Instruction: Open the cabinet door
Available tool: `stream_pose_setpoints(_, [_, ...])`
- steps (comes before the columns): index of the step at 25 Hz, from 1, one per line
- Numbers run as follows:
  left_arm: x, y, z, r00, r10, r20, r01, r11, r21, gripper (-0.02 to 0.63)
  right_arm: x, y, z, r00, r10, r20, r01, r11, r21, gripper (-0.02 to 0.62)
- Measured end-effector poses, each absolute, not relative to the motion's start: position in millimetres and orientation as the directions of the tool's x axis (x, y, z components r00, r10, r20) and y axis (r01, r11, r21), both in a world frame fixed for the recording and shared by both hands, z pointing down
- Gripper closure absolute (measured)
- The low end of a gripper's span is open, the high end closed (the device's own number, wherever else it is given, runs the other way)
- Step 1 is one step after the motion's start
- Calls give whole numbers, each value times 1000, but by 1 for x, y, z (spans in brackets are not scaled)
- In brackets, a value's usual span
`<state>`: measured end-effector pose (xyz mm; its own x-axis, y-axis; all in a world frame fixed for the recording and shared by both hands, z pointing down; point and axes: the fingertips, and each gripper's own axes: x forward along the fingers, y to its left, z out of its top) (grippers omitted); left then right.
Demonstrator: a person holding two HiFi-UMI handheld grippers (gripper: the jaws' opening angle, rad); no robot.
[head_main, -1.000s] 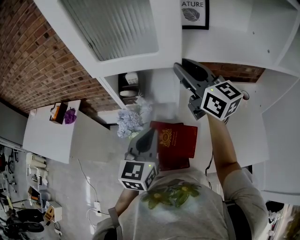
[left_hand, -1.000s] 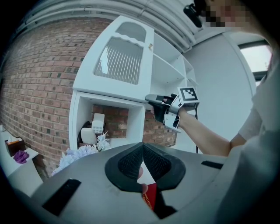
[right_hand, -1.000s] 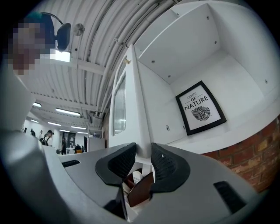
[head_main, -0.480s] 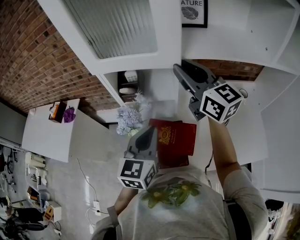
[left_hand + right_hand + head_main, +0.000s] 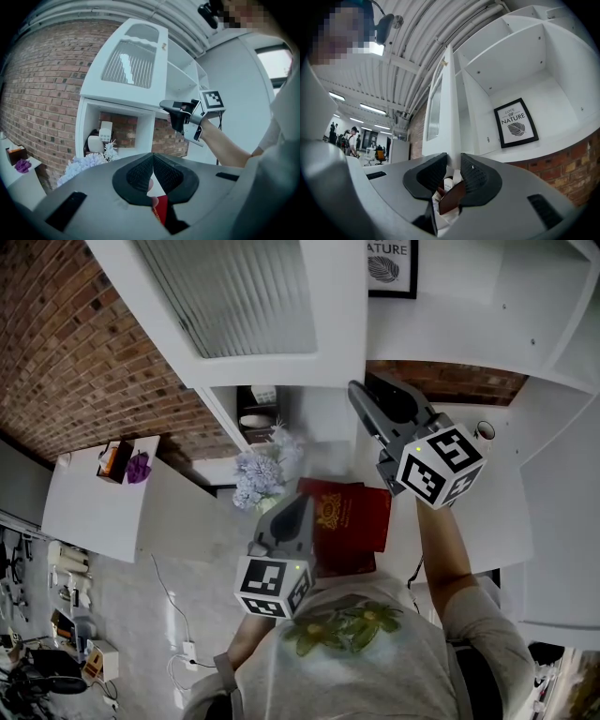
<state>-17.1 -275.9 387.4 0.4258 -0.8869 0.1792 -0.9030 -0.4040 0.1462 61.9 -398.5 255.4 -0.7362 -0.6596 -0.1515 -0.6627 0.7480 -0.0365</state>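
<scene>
The white cabinet door (image 5: 234, 296) with a ribbed glass pane stands ajar above the shelf unit; its thin edge (image 5: 451, 117) runs up the middle of the right gripper view. My right gripper (image 5: 361, 390) is raised to the door's lower corner. Its jaws are closing, the door edge (image 5: 159, 70) fills the gap between its pads (image 5: 436, 173) and they touch it on both sides. My left gripper (image 5: 298, 502) hangs lower, near the person's chest, shut with nothing held (image 5: 152, 171).
A red book (image 5: 352, 517) lies on the white counter below the grippers. Pale artificial flowers (image 5: 258, 474) stand beside an open niche (image 5: 255, 413) holding white items. A framed leaf print (image 5: 516, 123) leans in the upper shelf. A white side table (image 5: 103, 507) is at the left.
My right gripper has shifted slightly toward the person at the door's lower corner and rolled a little. The left gripper has stayed where it was.
</scene>
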Motion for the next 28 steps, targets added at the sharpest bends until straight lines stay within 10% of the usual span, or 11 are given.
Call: stream_pose_setpoints(28, [-21,-258,386,412,-895,169,-908,-389,156,595,54,-349,257,-692,-713,-116,-717,697,-11,505])
